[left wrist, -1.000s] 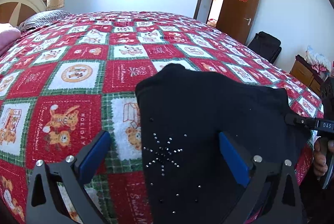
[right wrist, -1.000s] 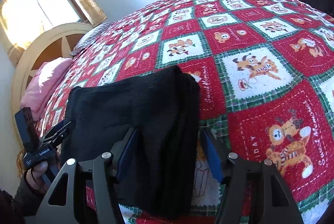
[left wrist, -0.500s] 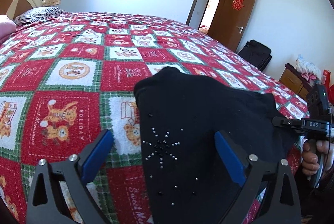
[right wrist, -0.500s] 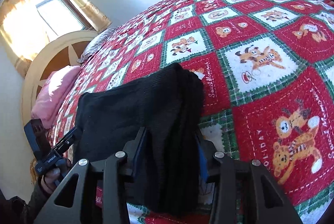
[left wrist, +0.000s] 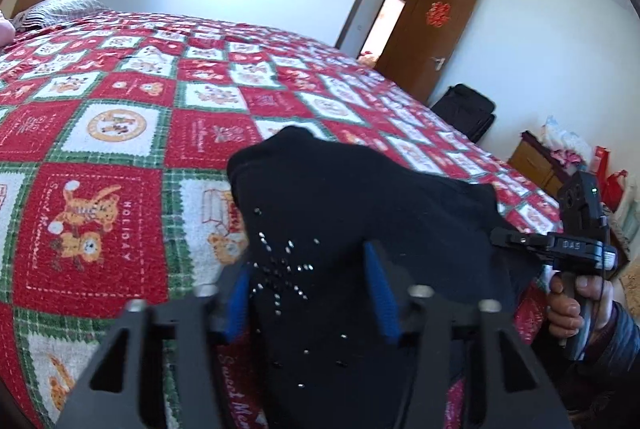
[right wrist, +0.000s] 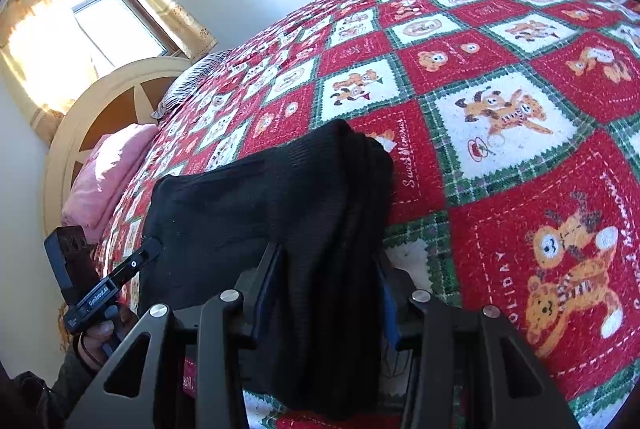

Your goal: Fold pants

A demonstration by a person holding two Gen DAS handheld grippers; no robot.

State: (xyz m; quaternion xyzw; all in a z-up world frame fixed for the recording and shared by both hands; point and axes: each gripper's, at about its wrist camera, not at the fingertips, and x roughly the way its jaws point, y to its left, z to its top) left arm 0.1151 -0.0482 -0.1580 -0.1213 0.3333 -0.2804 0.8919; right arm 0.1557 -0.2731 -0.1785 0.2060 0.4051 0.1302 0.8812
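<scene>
The black pants (left wrist: 360,213) lie folded in a thick stack near the front edge of the bed, with a rhinestone star on the left end. My left gripper (left wrist: 312,289) has its blue pads closed on that left end. In the right wrist view the pants (right wrist: 280,197) show as a ribbed black stack, and my right gripper (right wrist: 328,293) is shut on the right end. Each view also shows the other gripper at the far end of the pants: the right gripper (left wrist: 560,245) and the left gripper (right wrist: 120,269).
The bed has a red, green and white patchwork blanket (left wrist: 120,133). A pink pillow (right wrist: 108,173) and a wooden headboard (right wrist: 100,109) are at the head. A brown door (left wrist: 432,33), a black suitcase (left wrist: 464,109) and a low cabinet (left wrist: 536,157) stand beyond the bed.
Both grippers have closed from wide open onto the two ends of the folded pants. Both cameras have tilted upward a little.
</scene>
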